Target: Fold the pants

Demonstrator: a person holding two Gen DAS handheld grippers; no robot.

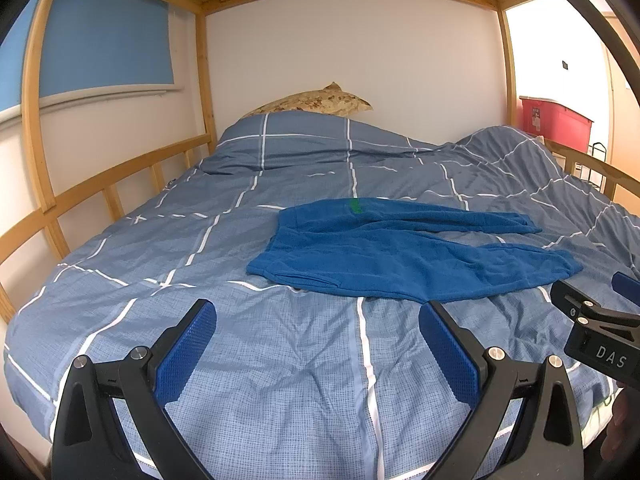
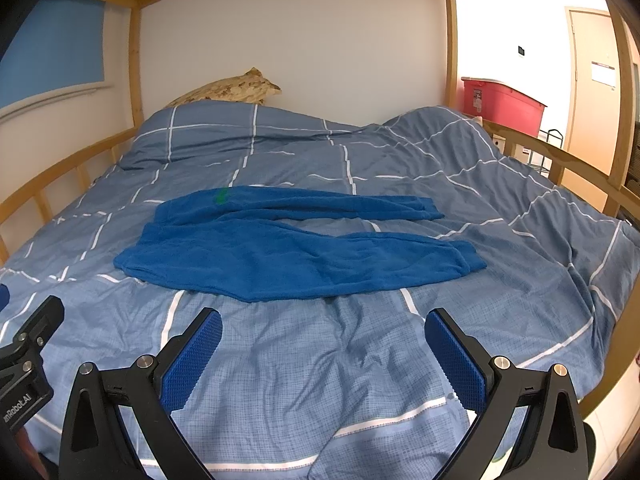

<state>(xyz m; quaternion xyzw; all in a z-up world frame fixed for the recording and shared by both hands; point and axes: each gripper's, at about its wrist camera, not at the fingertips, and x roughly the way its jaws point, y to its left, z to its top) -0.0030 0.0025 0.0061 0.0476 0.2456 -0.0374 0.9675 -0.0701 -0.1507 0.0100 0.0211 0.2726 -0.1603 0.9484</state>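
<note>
A wooden bed (image 1: 120, 168) carries a blue blanket (image 1: 280, 360) with white lines. The blanket is wrinkled and bunched up at 2 o'clock. Blue pants (image 1: 400, 256) lie flat on the blanket near the middle, with both legs pointing to 3 o'clock. A tan patterned pillow (image 1: 316, 102) peeks out at 12 o'clock.
</note>
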